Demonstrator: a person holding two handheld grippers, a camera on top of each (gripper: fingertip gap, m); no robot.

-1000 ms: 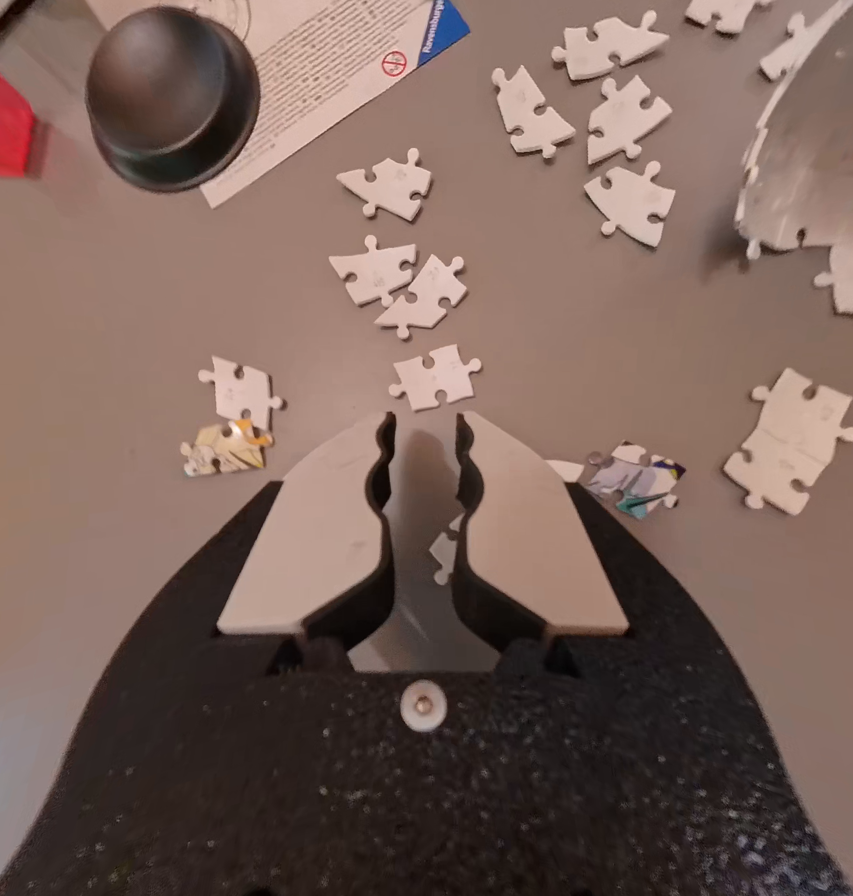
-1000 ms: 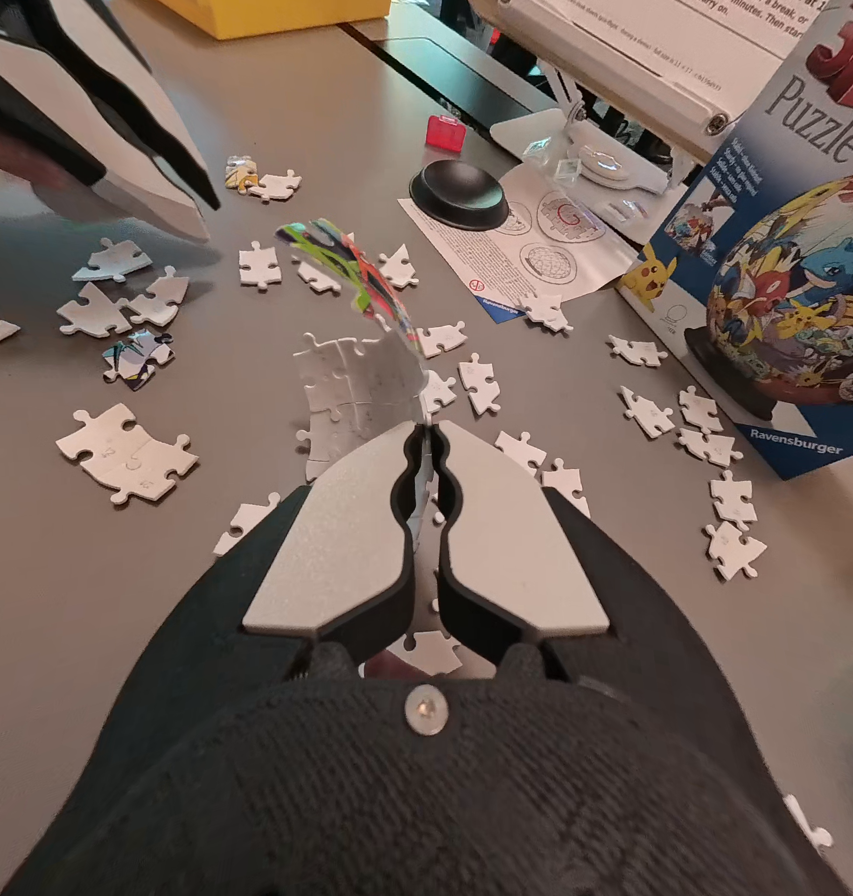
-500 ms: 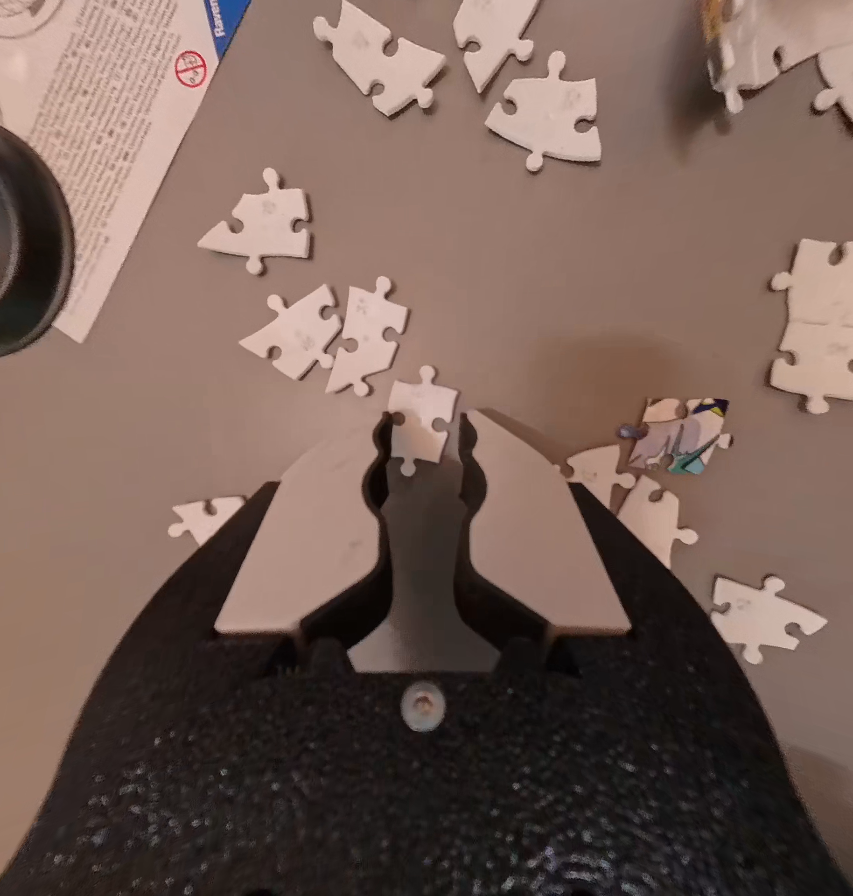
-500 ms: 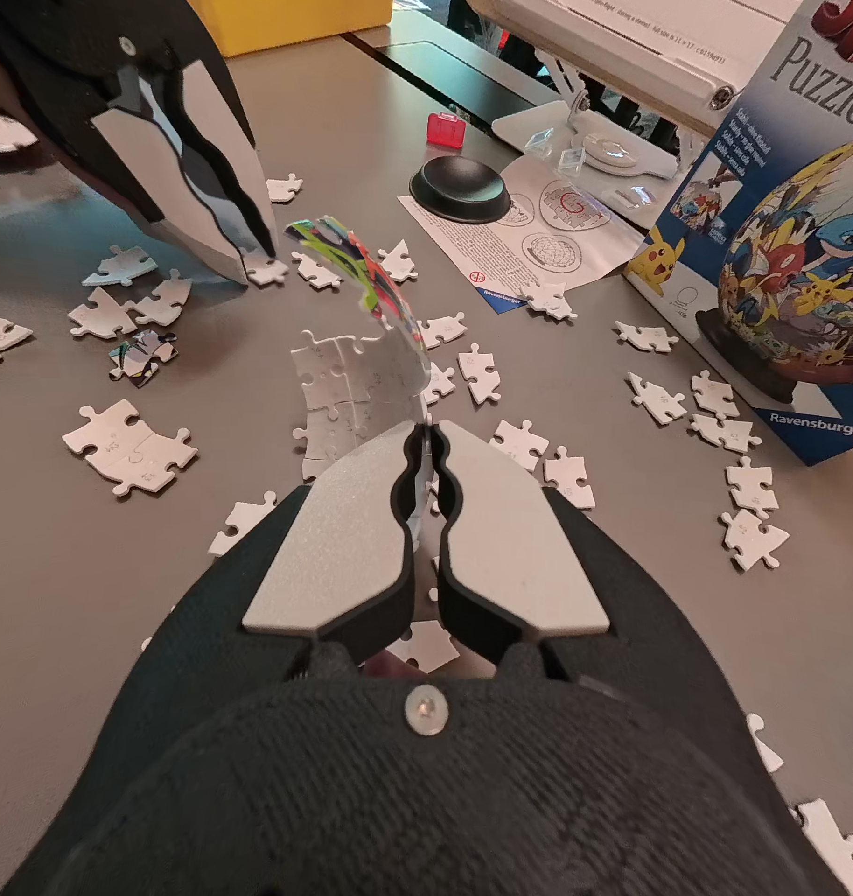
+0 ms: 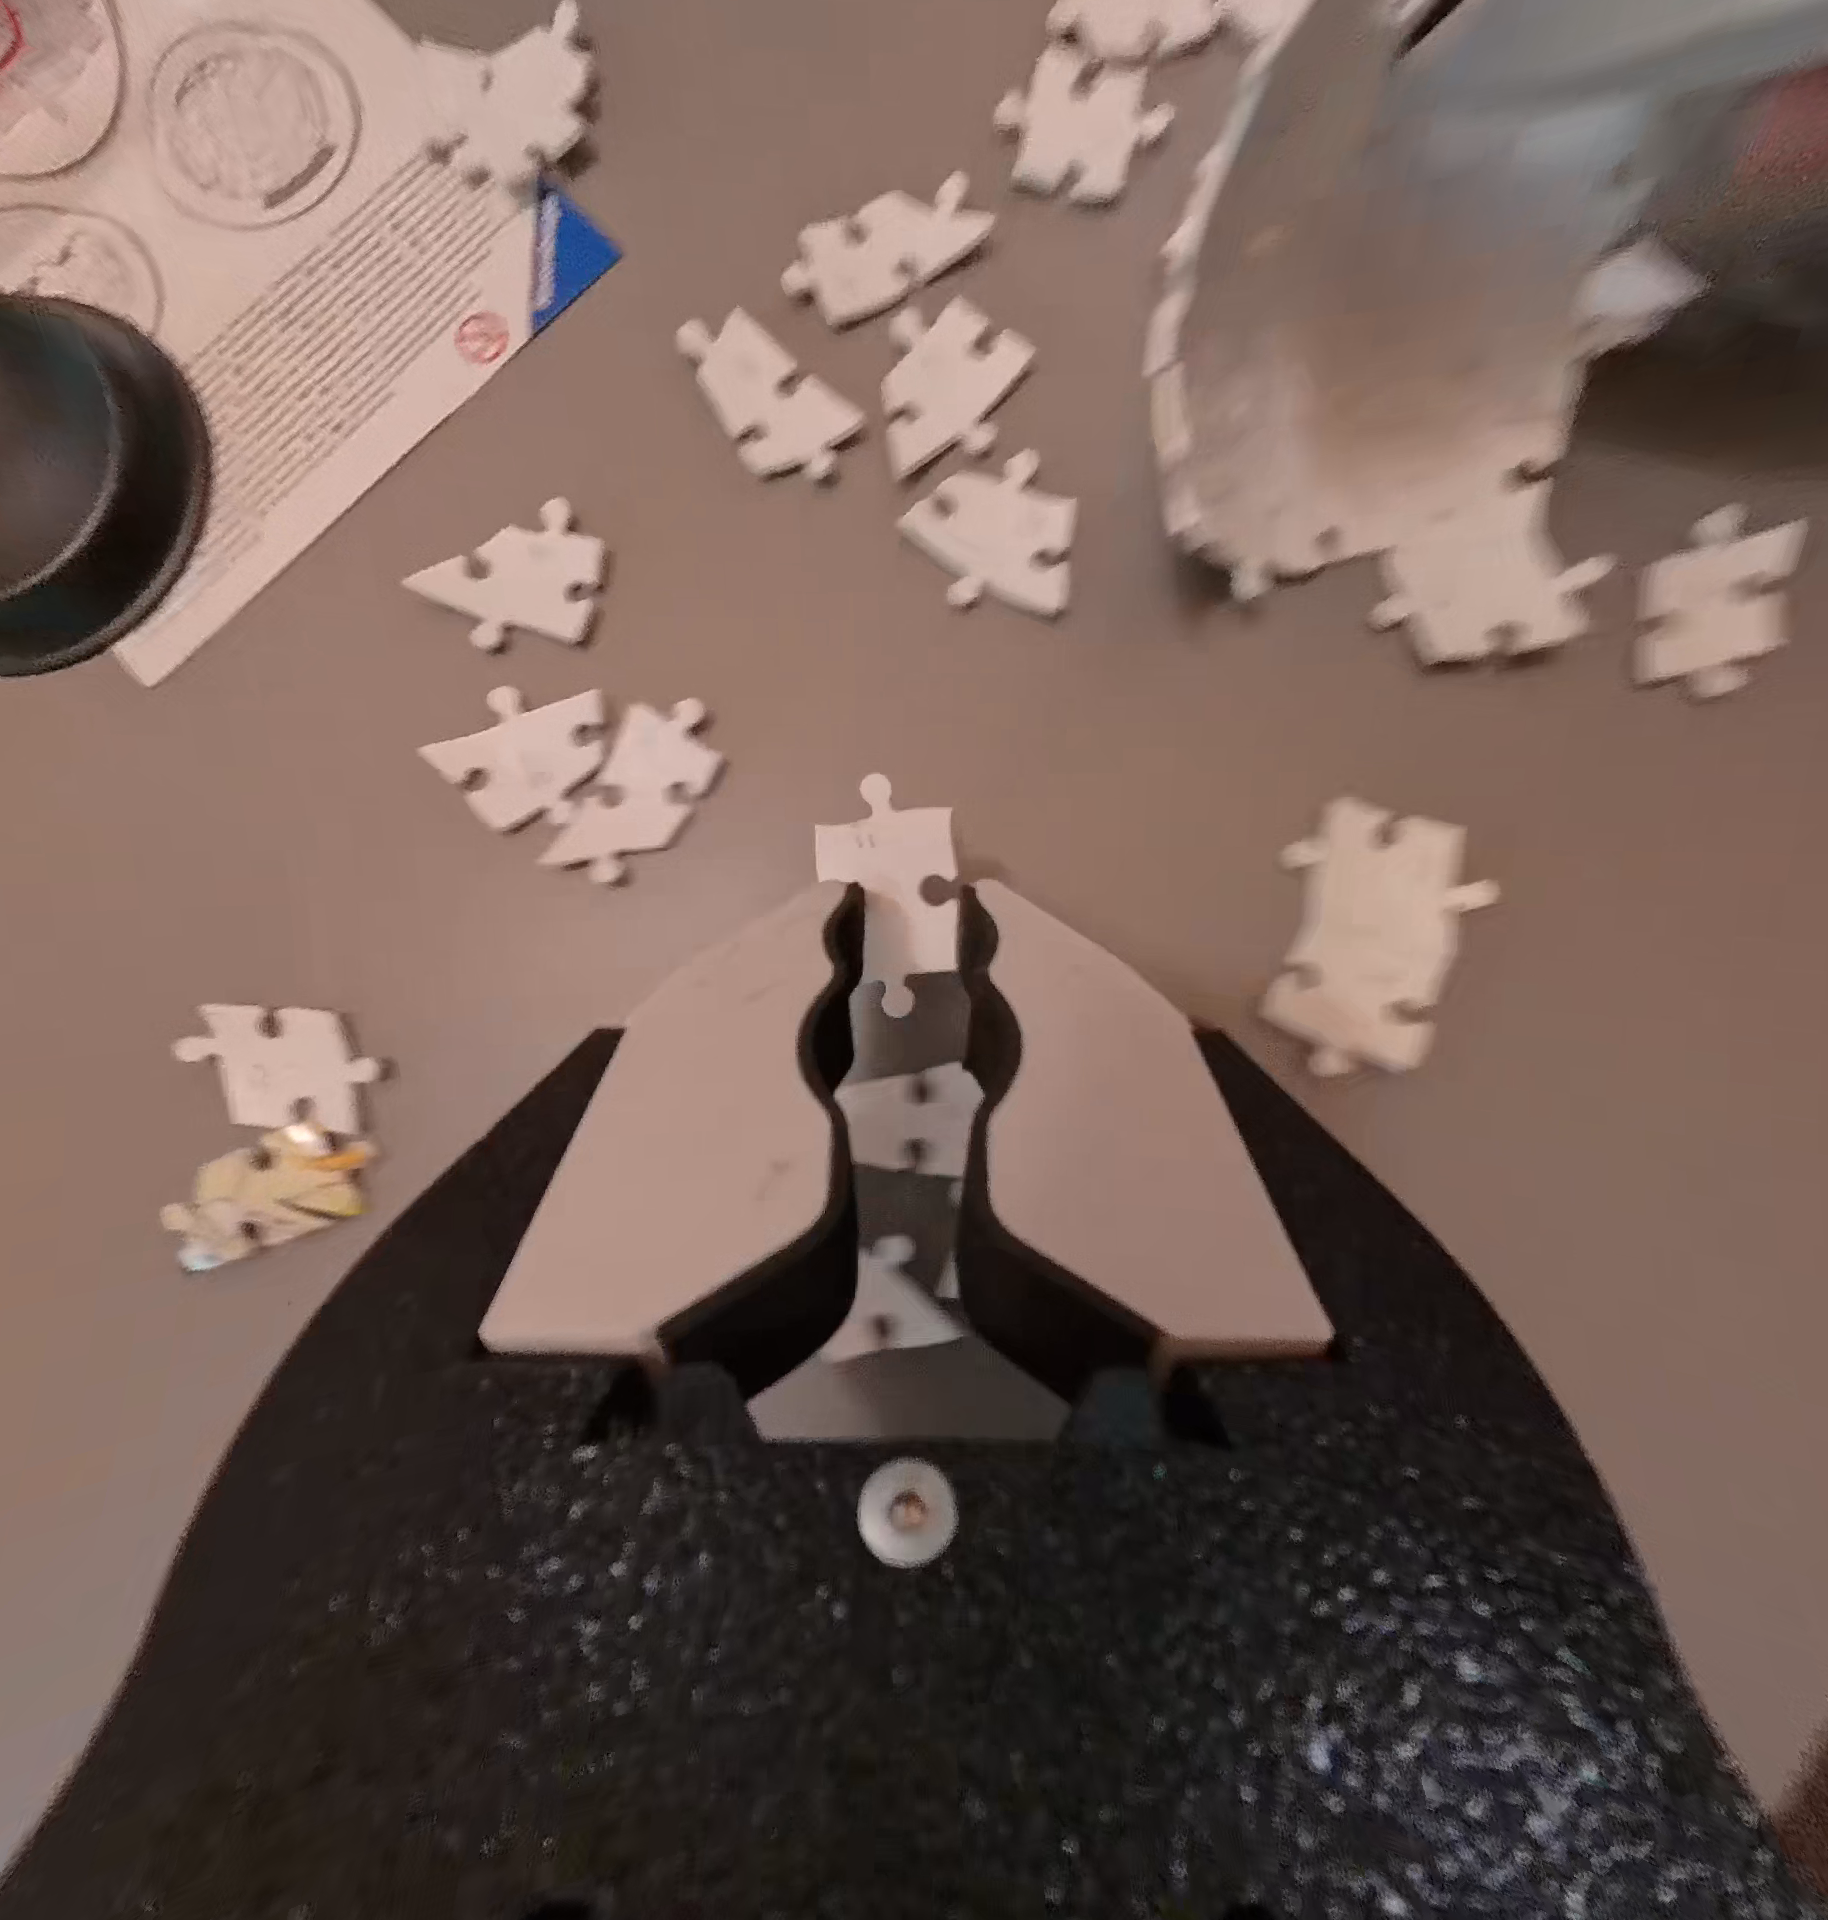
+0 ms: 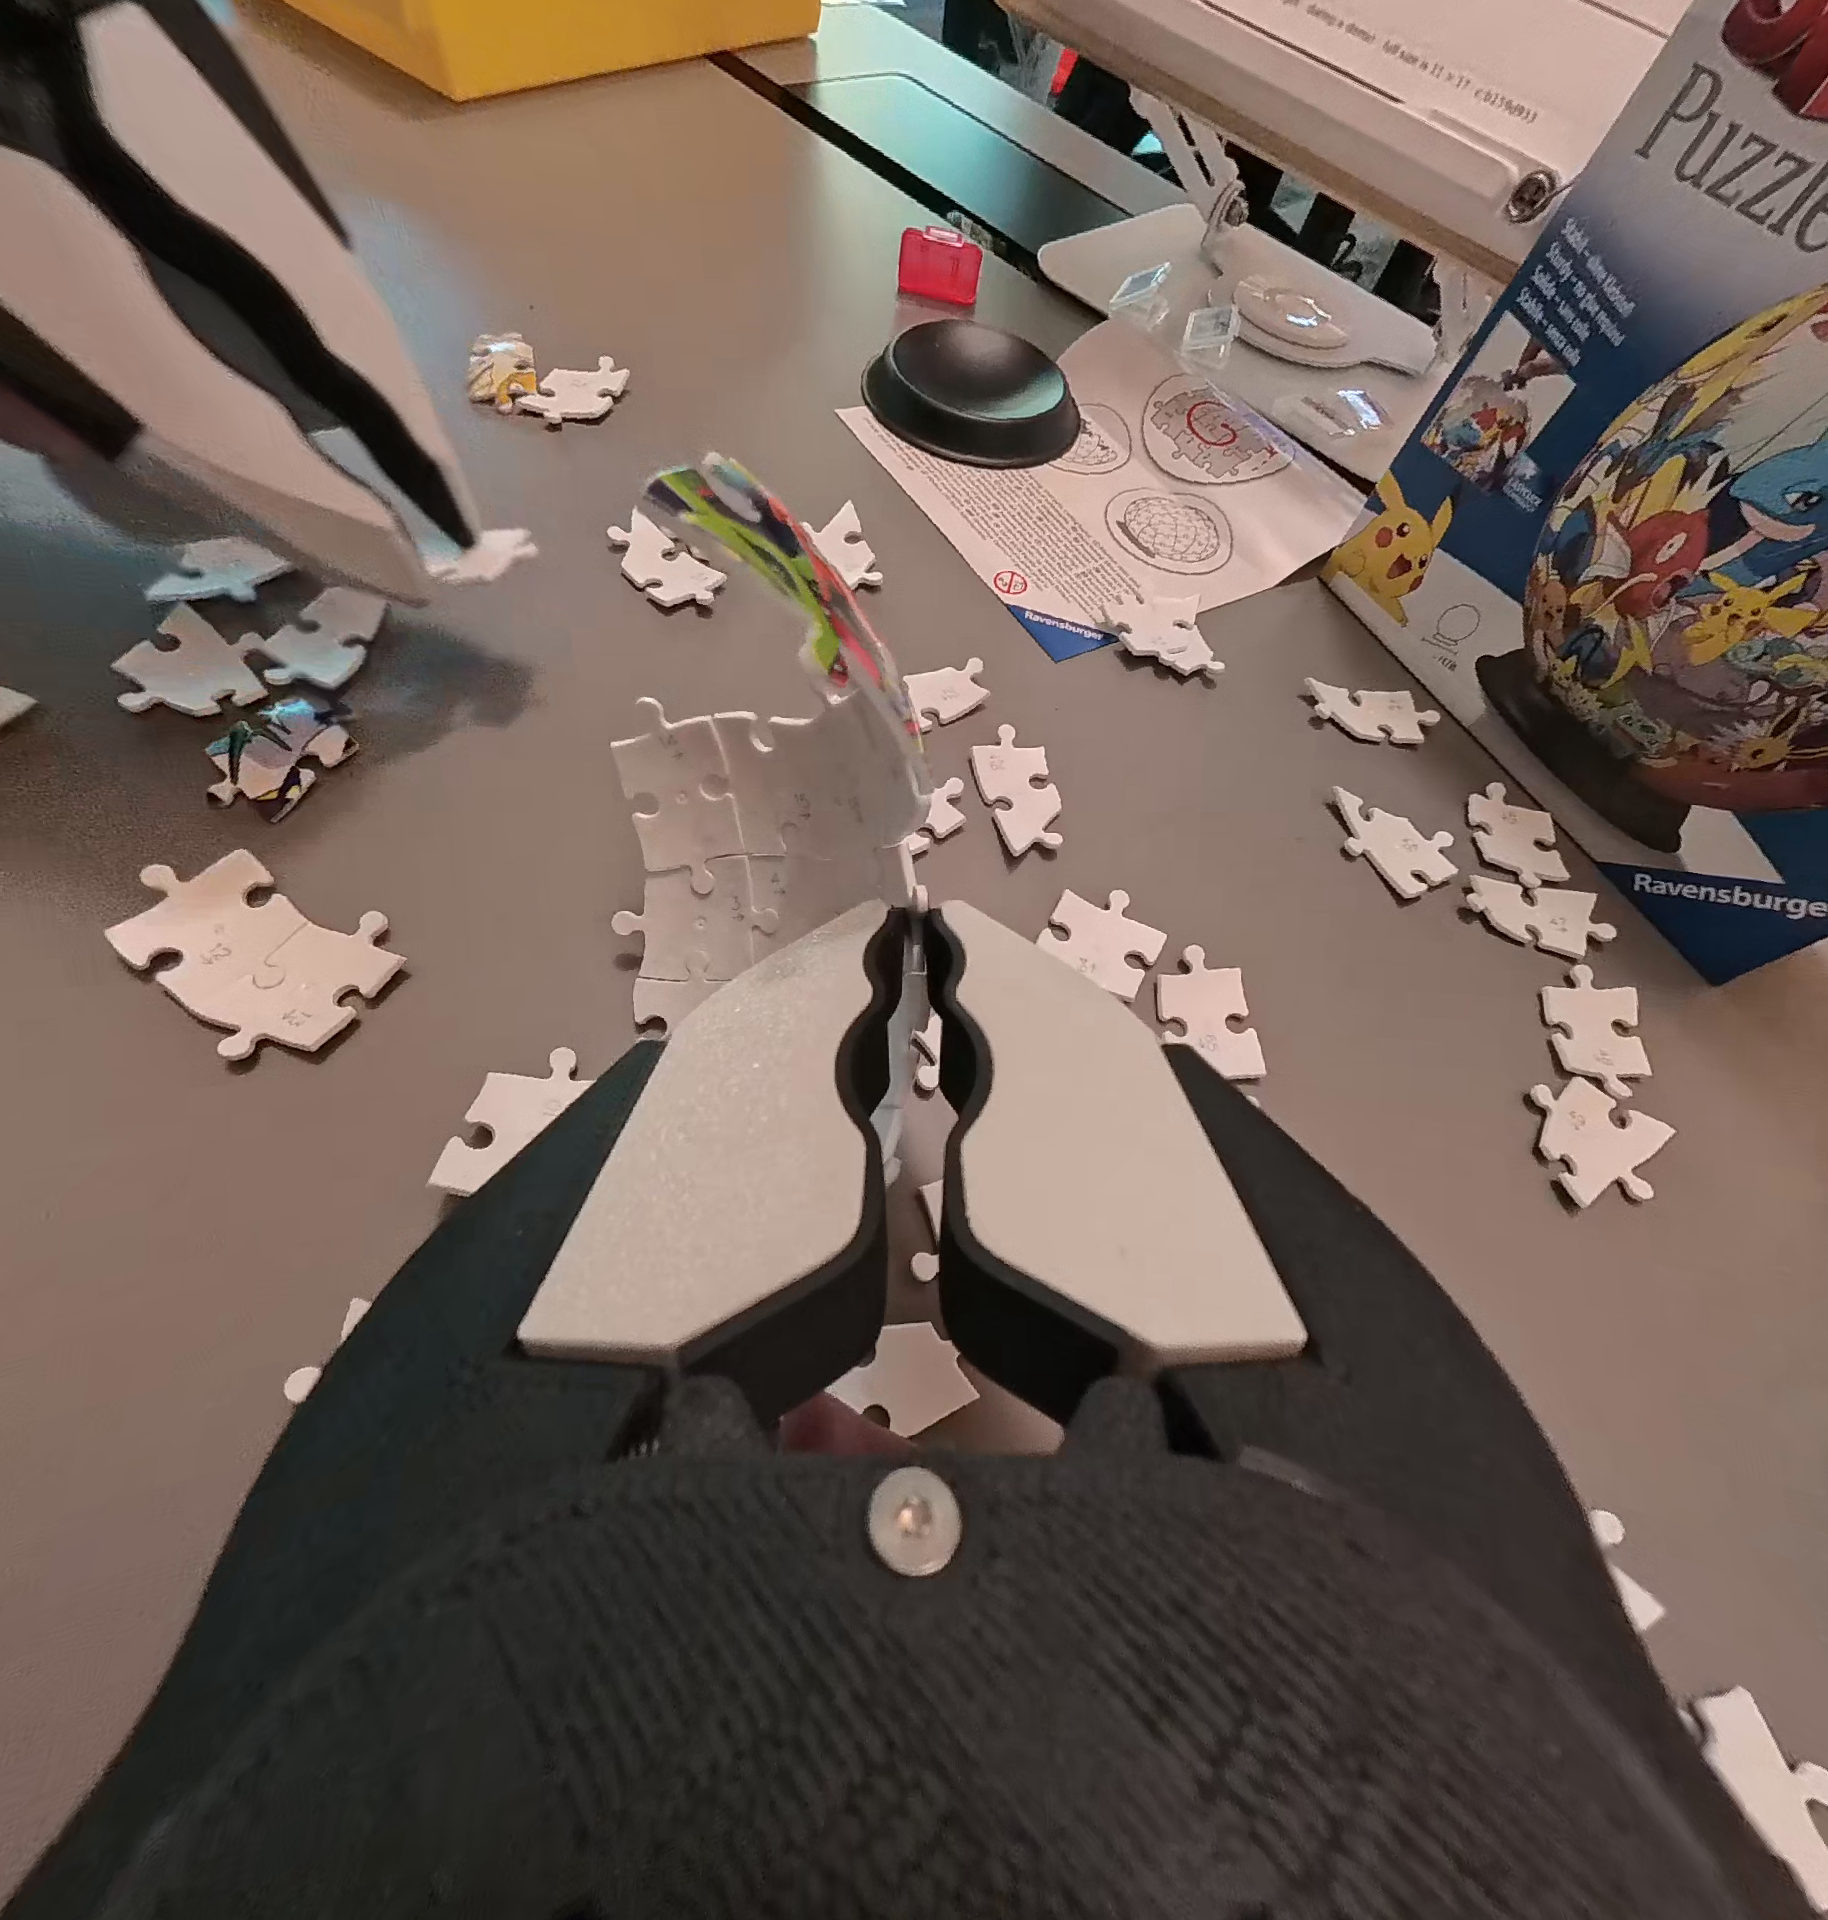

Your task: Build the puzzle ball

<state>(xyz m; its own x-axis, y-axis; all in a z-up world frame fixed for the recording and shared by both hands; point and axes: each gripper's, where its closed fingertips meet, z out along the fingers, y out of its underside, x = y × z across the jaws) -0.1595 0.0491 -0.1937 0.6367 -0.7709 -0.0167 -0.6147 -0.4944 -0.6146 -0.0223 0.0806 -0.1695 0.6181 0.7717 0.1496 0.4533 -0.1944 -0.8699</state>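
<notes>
A grey table (image 6: 681,260) carried scattered white puzzle pieces (image 6: 255,961). A black stand (image 6: 972,395) sat on an instruction sheet (image 6: 1097,520), beside a puzzle box (image 6: 1668,582).

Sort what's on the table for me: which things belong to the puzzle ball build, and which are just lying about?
Job:
- curved assembled section, held in right gripper
- single piece between left gripper fingers
- loose white pieces
- black stand
- instruction sheet
- puzzle box

Lying about:
- red block
- yellow bin
</notes>
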